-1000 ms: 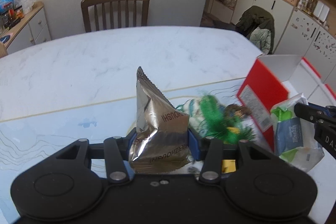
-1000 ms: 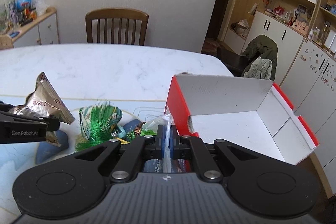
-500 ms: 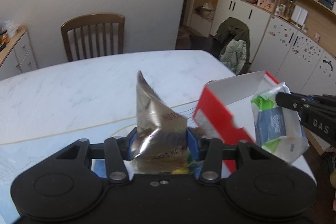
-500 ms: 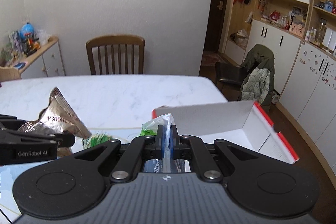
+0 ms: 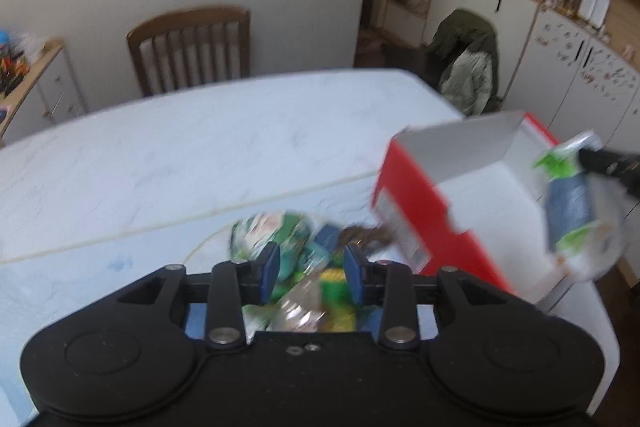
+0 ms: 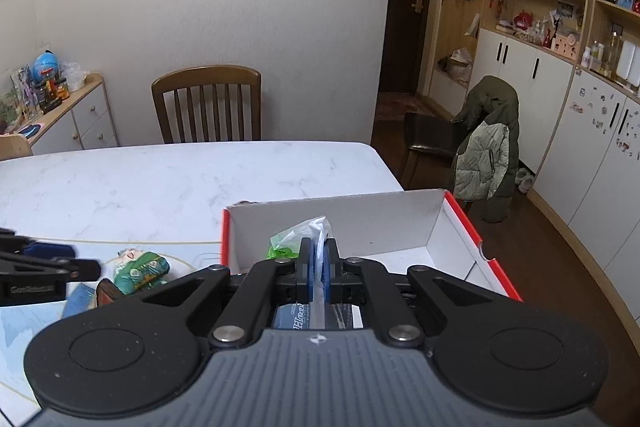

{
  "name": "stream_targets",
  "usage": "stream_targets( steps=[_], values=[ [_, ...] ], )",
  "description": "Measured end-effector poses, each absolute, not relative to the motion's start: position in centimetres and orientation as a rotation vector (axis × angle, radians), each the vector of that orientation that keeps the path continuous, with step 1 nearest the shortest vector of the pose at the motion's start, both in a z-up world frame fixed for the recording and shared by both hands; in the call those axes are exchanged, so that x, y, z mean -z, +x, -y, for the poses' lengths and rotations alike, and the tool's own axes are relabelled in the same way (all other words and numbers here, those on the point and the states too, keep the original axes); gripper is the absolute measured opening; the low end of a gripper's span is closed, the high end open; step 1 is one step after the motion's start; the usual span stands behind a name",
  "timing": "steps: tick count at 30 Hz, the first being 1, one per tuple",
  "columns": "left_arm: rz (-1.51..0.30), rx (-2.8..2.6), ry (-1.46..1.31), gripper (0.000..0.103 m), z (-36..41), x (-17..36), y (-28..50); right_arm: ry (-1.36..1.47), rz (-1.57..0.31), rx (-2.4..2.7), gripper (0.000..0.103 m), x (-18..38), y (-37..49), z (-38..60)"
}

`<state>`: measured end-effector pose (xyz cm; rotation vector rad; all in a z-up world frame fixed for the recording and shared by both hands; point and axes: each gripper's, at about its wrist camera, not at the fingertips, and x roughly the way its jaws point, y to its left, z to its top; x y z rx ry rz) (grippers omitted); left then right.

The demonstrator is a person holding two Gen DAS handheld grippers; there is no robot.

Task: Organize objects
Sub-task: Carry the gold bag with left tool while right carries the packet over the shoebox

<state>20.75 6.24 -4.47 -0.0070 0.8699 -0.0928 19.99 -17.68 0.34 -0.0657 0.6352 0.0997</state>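
Two black handheld grippers, seen from their wrist cameras

Blue pads are fitted to the left gripper point(image 5: 310, 269) and right gripper point(image 6: 318, 267); silver pivot screws are set at 5 and 7 o'clock, and a ribbed grey housing is seen on the right.

Two hand-held grippers: the left point(image 5: 310, 273) and the right point(image 6: 318, 269). One red box point(image 6: 360, 223). One plastic packet point(image 5: 572, 203). One bench point(image 6: 160, 183). One wooden chair point(image 6: 208, 103). One coat point(image 6: 488, 147). The blurred pile of small items point(image 5: 296, 247) on the bench cannot be counted.
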Motion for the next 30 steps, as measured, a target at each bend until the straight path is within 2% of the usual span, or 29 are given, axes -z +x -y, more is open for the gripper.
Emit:
stream_targets(
  steps=[1, 2, 3, 5, 9, 10, 14, 16, 18, 24, 30],
  values=[
    [-0.886, 0.083, -0.010, 0.036, -6.6, 5.0, 20.7, -0.066, -0.639, -0.100, 0.004, -0.1, 20.1, 17.9],
    [-0.898, 0.074, -0.009, 0.041, -6.8, 5.6, 20.6, -0.067, -0.642, -0.100, 0.004, 0.0, 20.1, 18.2],
    [-0.914, 0.068, -0.007, 0.050, -7.0, 6.2, 20.6, -0.069, -0.644, -0.101, 0.004, 0.1, 20.2, 18.4],
    [-0.949, 0.040, -0.016, 0.057, -7.2, 7.5, 20.7, -0.072, -0.649, -0.103, 0.004, 0.3, 20.5, 18.7],
    [-0.985, 0.054, -0.022, 0.062, -6.9, 9.2, 20.4, -0.075, -0.655, -0.105, 0.004, 0.6, 20.8, 18.8],
    [-0.983, 0.056, -0.010, 0.062, -6.6, 9.4, 20.3, -0.075, -0.656, -0.105, 0.004, 0.7, 20.8, 18.9],
    [-0.997, 0.052, 0.014, 0.046, -5.9, 10.3, 20.5, -0.078, -0.661, -0.108, 0.004, 0.9, 21.0, 19.1],
    [-0.995, 0.047, 0.013, 0.046, -5.8, 10.3, 20.5, -0.076, -0.664, -0.110, 0.004, 1.0, 21.2, 19.3],
    [-0.989, 0.048, 0.012, 0.036, -5.7, 10.3, 20.5, -0.074, -0.665, -0.111, 0.004, 1.0, 21.3, 19.4],
    [-0.993, 0.021, -0.032, 0.030, -5.7, 9.9, 20.6, -0.066, -0.669, -0.119, 0.004, 1.2, 21.6, 20.0],
    [-0.973, 0.001, -0.079, 0.030, -5.8, 7.1, 20.2, -0.056, -0.672, -0.126, 0.004, 1.6, 22.2, 21.5]
  ],
)
